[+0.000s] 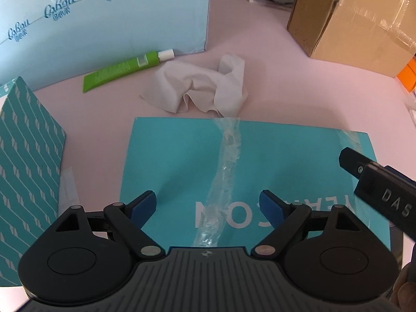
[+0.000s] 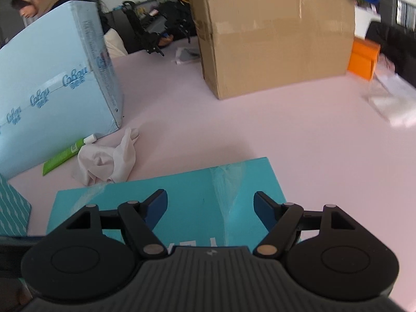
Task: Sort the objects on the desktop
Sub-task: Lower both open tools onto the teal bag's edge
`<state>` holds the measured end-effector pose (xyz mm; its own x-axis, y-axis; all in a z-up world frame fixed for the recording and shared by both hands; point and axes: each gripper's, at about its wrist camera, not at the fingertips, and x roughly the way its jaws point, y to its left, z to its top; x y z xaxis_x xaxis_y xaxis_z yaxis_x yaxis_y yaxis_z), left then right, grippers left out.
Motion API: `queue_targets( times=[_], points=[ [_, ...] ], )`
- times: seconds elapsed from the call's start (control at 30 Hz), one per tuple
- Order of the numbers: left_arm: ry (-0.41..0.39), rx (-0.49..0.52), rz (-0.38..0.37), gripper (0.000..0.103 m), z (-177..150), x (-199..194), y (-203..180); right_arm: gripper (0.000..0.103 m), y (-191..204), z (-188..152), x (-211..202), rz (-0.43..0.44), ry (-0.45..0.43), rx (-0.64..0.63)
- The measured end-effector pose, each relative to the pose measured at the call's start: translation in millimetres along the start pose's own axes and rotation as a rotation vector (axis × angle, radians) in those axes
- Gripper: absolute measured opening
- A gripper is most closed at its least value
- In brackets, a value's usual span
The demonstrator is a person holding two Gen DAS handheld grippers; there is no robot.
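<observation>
From the left wrist view, your left gripper [image 1: 208, 205] hangs over the flat teal cardboard box [image 1: 286, 161] with its jaws spread wide and nothing between the blue pads [image 1: 144, 208]. A strip of crinkled clear tape [image 1: 226, 171] runs down the lid straight ahead at 12 o'clock. Just past the box's far edge, still at 12, lies the crumpled white cloth [image 1: 205, 85], loose on the pink tabletop [image 1: 273, 72]. At 11 o'clock the green squeeze tube with a white cap [image 1: 124, 69] rests along the foot of the large pale-blue printed carton [image 1: 104, 26], probably parked there so it cannot roll. At 9 o'clock stands a teal box with a white stripe pattern [image 1: 26, 161]. A brown cardboard box [image 1: 358, 23] sits at 1 o'clock, and your other tool's black body reaches in at 3.

From the right wrist view, your right gripper [image 2: 210, 208] is likewise wide apart and empty, hovering over the same teal box. The white cloth shows at 10 o'clock, touching the tube's capped end, with the pale-blue carton behind both. The brown box fills 12 to 1 o'clock, and an orange box [image 2: 364, 57] sits at 2.

Both tools look poised to start, and the cloth and tube seem the loose items to sort. The cloth is limp, so pinch a raised fold.
</observation>
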<state>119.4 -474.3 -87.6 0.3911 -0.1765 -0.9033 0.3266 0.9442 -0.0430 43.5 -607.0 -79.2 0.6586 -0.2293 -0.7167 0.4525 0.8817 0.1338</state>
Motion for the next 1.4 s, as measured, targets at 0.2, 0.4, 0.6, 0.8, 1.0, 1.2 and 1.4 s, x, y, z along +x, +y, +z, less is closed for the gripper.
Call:
queue_targets(
  times=[0.2, 0.4, 0.6, 0.8, 1.0, 1.2, 1.4],
  points=[
    [0.018, -0.013, -0.021, 0.085, 4.2, 0.8, -1.6, 0.076, -5.4, 8.7, 0.1, 0.037, 0.020, 0.060],
    [0.021, -0.020, -0.020, 0.085, 5.7, 4.7, -1.4, 0.077, -11.5, 6.5, 0.5, 0.068, 0.003, 0.093],
    [-0.022, 0.034, 0.011, 0.085, 0.7, 7.0, -3.9, 0.077, -19.0, -0.3, 2.5, 0.101, -0.080, 0.104],
    [-0.113, 0.120, 0.044, 0.085, -7.8, 4.9, -8.8, 0.078, -16.0, -13.7, 1.0, 0.091, -0.174, 0.034],
    [-0.194, 0.176, 0.086, 0.085, -16.8, 2.9, -12.9, 0.080, -19.9, -17.1, 0.3, 0.080, -0.187, 0.031],
    [-0.195, 0.114, 0.070, 0.085, -21.1, 2.4, -2.7, 0.080, -21.8, -21.8, 1.8, 0.076, -0.168, 0.038],
    [-0.215, 0.072, 0.049, 0.085, -32.3, 1.0, 4.0, 0.080, -17.1, -30.4, -1.0, 0.076, -0.161, 0.005]
  ],
)
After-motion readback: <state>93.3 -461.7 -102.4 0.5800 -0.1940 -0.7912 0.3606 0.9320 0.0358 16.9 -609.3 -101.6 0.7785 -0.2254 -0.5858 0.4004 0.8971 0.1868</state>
